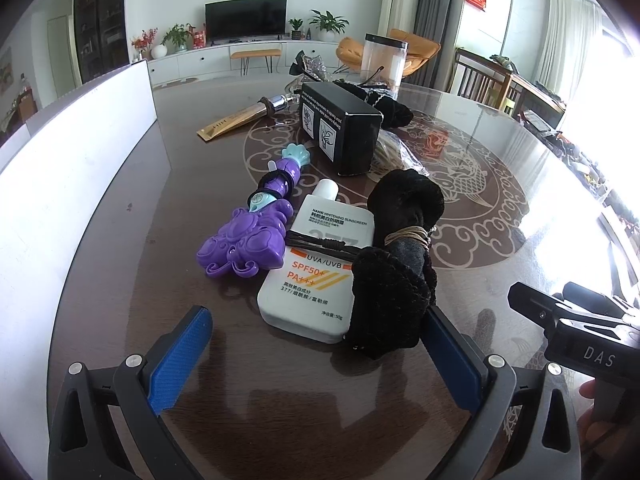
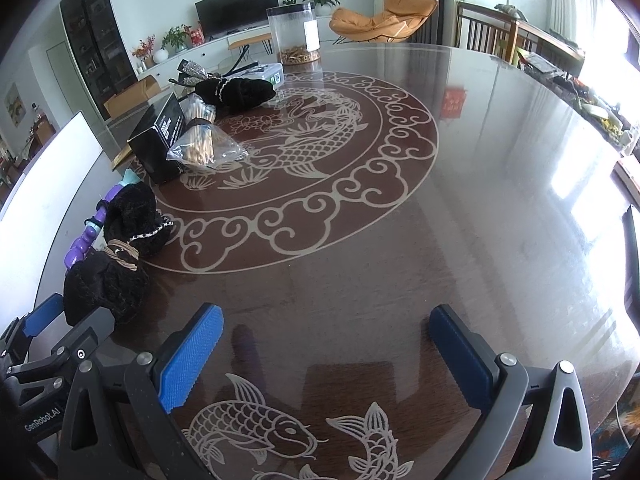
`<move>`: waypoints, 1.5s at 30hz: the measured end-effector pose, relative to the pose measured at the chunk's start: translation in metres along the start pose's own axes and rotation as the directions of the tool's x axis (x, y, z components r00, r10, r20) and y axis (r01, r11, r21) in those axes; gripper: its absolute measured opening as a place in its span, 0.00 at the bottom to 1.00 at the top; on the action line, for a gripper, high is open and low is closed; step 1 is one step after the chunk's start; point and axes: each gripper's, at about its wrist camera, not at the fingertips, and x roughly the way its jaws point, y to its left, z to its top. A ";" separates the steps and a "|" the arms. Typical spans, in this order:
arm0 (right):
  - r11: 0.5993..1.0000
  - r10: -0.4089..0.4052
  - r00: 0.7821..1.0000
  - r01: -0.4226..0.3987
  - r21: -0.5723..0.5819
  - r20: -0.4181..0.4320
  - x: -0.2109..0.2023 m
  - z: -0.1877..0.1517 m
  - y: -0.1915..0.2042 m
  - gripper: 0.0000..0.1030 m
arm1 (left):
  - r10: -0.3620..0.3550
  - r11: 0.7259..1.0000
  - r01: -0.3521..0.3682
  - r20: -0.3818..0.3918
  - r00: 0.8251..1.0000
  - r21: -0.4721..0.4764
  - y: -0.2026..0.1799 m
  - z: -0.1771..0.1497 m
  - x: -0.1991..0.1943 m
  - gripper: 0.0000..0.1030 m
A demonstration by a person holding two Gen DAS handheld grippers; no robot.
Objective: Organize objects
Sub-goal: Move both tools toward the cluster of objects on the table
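Note:
My left gripper (image 1: 316, 344) is open just in front of a white sunscreen bottle (image 1: 316, 276) that lies flat on the dark table. A black fuzzy hair tie bundle (image 1: 394, 260) bound with tan bands lies over the bottle's right side and touches my right finger (image 1: 452, 360). A purple toy wand (image 1: 252, 232) lies left of the bottle. A black box (image 1: 340, 128) and a gold tube (image 1: 244, 116) lie further back. My right gripper (image 2: 326, 354) is open and empty over bare table. The black bundle (image 2: 116, 264) shows at its left.
A white board (image 1: 76, 152) stands along the table's left edge. A clear jar (image 2: 294, 34), a bag of sticks (image 2: 204, 144), another black fuzzy item (image 2: 236, 94) and a clear case sit at the back. The right gripper's body (image 1: 580, 328) shows low right in the left wrist view.

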 end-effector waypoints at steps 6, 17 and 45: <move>1.000 -0.013 1.000 0.013 -0.012 -0.004 0.001 0.000 0.002 1.00 | -0.006 1.000 0.006 -0.004 1.000 -0.006 0.000 -0.001 0.001 1.00; 0.999 -0.030 1.000 0.030 -0.027 -0.008 0.002 -0.002 0.005 1.00 | -0.022 1.000 0.022 -0.016 1.000 -0.022 0.002 -0.001 0.003 1.00; 0.996 -0.059 0.998 0.058 -0.074 -0.015 0.005 -0.002 0.014 1.00 | 0.035 0.997 -0.027 -0.107 0.994 0.072 0.012 -0.011 -0.004 1.00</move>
